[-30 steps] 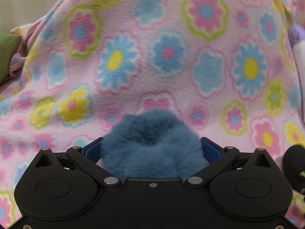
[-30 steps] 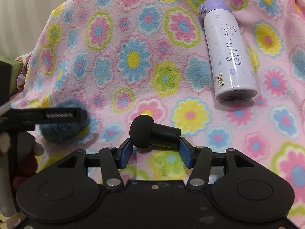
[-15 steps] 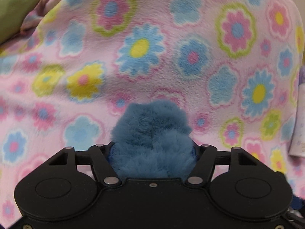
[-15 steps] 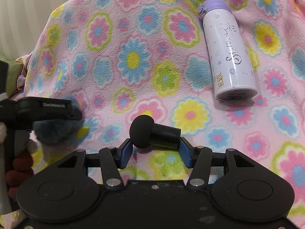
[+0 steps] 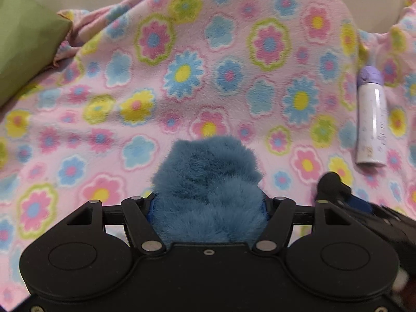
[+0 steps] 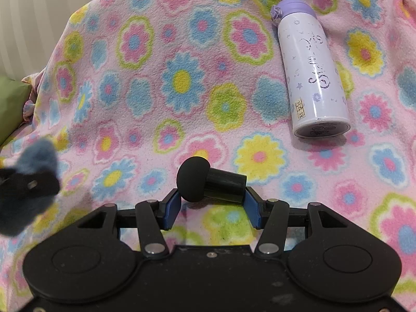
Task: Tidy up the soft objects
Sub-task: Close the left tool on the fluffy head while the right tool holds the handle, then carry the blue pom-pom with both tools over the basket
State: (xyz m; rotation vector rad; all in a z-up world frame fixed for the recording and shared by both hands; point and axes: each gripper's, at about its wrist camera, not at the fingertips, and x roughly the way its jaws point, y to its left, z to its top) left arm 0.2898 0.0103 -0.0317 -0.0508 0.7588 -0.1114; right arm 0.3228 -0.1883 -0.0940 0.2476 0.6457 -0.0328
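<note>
The left gripper (image 5: 208, 208) pinches the blue fluffy toy (image 5: 208, 182) at lower centre, lifted clear (presumably for sorting); the right gripper (image 6: 212, 205) clamps a black mushroom-shaped piece (image 6: 208, 182).

Your background, both views: pink fleece blanket (image 6: 182, 104) with blue, yellow, green and pink flowers, spread over whole surface, rumpled at far left edge. White bottle (image 6: 312, 67) with purple cap lies on its side on blanket at your right, cap pointing away, base toward you; faded purple lettering and small yellow label on its side. Green cushion (image 5: 23, 44) at far left, just beside blanket edge. Pale ribbed wall (image 6: 33, 13) behind.
</note>
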